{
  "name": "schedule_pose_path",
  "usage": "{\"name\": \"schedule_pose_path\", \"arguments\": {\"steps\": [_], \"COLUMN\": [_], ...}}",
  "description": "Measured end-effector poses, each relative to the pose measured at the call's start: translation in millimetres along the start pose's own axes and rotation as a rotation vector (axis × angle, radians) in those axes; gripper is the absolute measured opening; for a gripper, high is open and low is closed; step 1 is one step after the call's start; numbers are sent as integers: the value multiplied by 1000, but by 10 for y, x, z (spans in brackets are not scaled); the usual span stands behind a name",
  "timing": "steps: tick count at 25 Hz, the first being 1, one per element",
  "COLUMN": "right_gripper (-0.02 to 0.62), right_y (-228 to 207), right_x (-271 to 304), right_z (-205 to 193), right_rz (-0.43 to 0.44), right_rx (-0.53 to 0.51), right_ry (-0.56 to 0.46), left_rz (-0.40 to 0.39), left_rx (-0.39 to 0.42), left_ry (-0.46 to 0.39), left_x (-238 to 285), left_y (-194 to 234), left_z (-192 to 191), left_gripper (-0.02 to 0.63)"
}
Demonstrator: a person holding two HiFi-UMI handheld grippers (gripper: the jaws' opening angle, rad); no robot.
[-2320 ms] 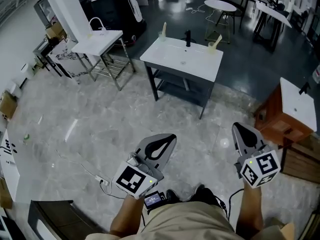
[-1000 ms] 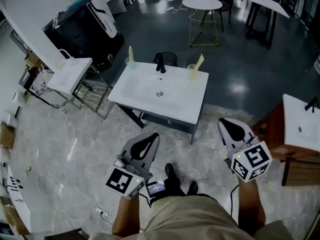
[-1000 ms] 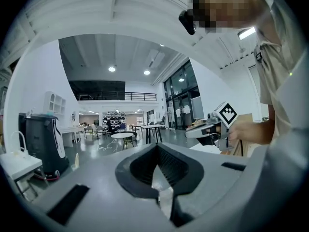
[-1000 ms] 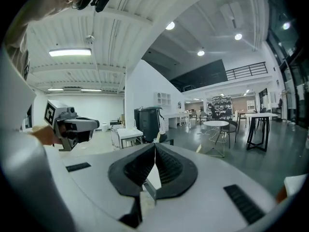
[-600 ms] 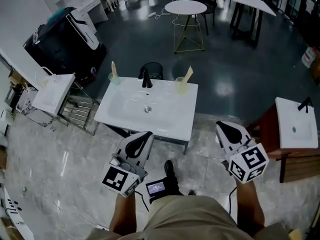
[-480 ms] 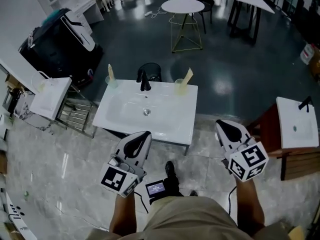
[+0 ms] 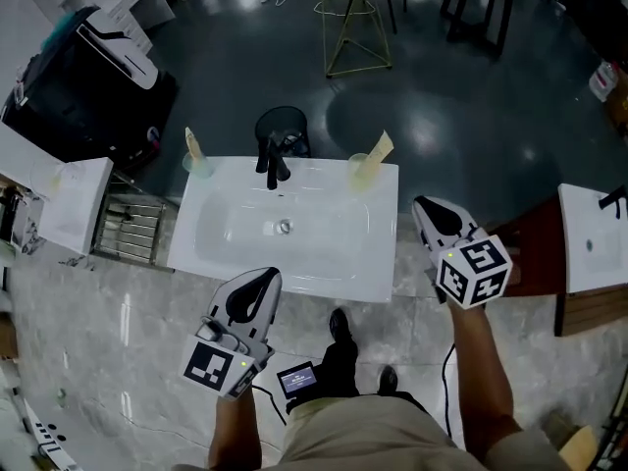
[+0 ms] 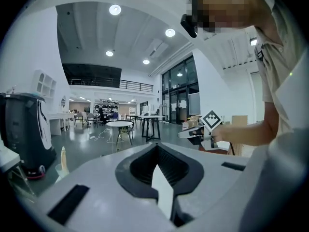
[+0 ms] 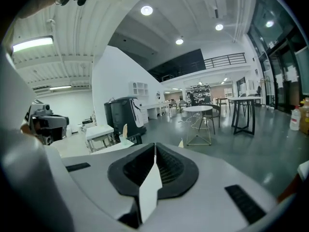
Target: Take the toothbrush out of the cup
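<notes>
Since the frame half a second back, the view is pushing forward for me: the white washbasin (image 7: 324, 263) is sitting almost straight under the head camera now instead of out ahead, and both grippers are hanging at it rather than over bare floor. Going left to right: the left cup (image 7: 200, 167) is standing on the basin's back left corner, with the left toothbrush (image 7: 192, 143) sticking up out of it. The left gripper (image 7: 267, 277) is hovering over the basin's near edge, well apart from that cup; its own view is showing the jaws pressed together with nothing between them. The black faucet (image 7: 273, 160) is standing mid-way along the back edge. The right cup (image 7: 361, 169) is sitting on the back right corner, with the right toothbrush (image 7: 379, 147) leaning out toward the right, also still in. The right gripper (image 7: 422, 207) is floating just off the basin's right edge, near that cup but not touching it, jaws likewise closed up tight and empty.
</notes>
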State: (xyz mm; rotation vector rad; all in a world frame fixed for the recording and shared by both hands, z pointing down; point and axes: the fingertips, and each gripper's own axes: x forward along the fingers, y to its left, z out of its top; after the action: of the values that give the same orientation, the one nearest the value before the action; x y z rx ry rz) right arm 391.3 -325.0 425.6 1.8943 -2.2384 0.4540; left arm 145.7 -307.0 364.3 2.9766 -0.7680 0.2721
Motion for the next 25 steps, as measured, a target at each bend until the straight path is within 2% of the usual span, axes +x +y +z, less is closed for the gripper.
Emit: {"name": "schedule_pose_path", "arguments": {"steps": [7,8,9,12,19,25], "right_gripper": [9,20,67,92,137,125], "right_y": [-505,-575,-638,-787,-918,-962], "right_x": [1088,1216,1340,1661,2185,2401], "right_z": [-378,-444,-516,-731,-987,-1051], "right_rz": [-51,-61,-70,-89,-89,-126], "right_rx": [98,108,120,155,214,205], "right_ry": [65,76,87,109,124,136], "left_rz": [-12,-15,-19,-30,-39,-41], "left_rx": [-54,-63,-71,-88,-114,-132], "left_ry": [64,70,77,101,143,149], "left_x": [409,465,515,625,741,722], "left_y": [522,564,603,695,853,919], "left_z": [-418,-468,-521,-698,-1043,-1181], "left_gripper": [6,6,6,8,6,6]}}
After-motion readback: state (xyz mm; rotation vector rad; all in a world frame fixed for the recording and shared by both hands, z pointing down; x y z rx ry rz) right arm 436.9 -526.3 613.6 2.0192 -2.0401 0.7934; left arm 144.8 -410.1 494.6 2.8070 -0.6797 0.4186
